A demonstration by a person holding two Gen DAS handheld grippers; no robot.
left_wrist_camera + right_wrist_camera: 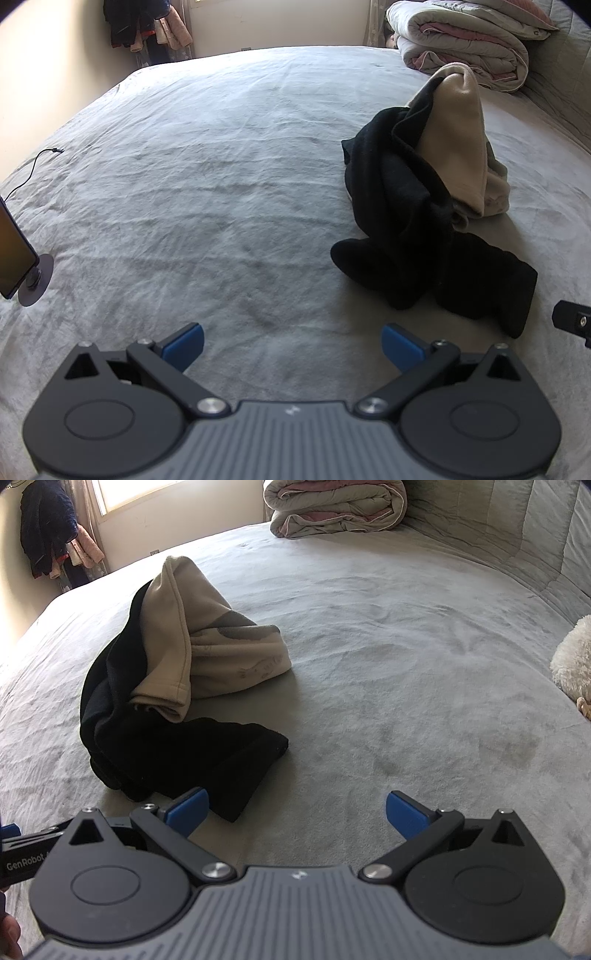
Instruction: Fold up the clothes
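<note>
Spread across the wide grey velvety bedsheet [207, 177], nothing is folded: the crumpled black fleece garment [155, 738] and beige sweatshirt [192, 635] lie heaped, untouched, while left gripper [291, 349] and right gripper [295, 814] hover released, empty.

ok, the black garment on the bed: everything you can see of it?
The black garment looks like soft, matte knit or fleece. It lies crumpled and unfolded on the grey bedsheet, one long flat end stretched toward the grippers. A beige garment is draped over its upper part, touching it. Neither gripper touches it.
</note>
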